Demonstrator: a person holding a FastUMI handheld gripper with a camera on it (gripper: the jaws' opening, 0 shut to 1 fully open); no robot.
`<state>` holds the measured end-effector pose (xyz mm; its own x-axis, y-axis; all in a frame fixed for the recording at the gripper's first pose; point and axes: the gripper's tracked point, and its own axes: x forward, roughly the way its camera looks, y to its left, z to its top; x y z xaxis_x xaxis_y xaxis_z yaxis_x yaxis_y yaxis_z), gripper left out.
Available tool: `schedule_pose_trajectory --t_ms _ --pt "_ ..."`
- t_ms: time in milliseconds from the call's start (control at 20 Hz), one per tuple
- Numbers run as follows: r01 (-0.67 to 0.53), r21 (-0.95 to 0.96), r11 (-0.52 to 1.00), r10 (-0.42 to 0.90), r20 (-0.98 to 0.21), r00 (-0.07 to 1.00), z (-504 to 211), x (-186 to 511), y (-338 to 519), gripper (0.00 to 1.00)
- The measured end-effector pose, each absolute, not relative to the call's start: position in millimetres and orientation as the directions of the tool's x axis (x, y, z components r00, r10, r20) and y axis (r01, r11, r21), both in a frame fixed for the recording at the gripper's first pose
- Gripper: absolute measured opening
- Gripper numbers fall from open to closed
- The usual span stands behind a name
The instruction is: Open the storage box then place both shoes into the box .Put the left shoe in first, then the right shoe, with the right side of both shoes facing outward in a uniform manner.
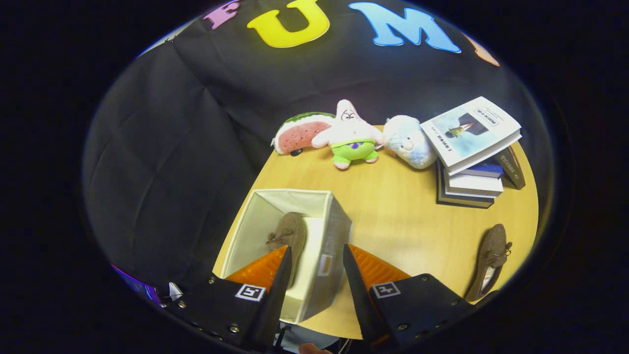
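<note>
The open cream storage box (275, 206) stands on the wooden table, just ahead of my fingers. One brown suede shoe (290, 233) with a small bow lies inside it, toe pointing away from me. The second brown shoe (491, 260) lies on the table far off to the right, beyond my right finger. My gripper (317, 255) hovers above the box's right wall, open, with nothing held; the left fingertip (285, 268) is over the box's inside and the right fingertip (351, 268) is outside the wall.
Three plush toys line the table's far edge: a watermelon slice (300, 133), a pink starfish (350, 135) and a pale blue-white animal (408, 140). A stack of books (471, 162) stands at the far right. Bare tabletop (403, 221) lies between box and second shoe.
</note>
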<state>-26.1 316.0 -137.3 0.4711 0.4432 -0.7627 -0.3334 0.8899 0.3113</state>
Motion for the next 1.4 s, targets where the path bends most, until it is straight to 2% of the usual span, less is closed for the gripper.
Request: schedule_pose_trajectory --t_ms 700,1400 --pt "-0.221 0.202 0.954 0.293 -0.782 0.550 -180 -23 116 0.64" --pt "-0.089 0.091 0.992 0.123 -0.862 0.492 -232 -44 -32 0.64"
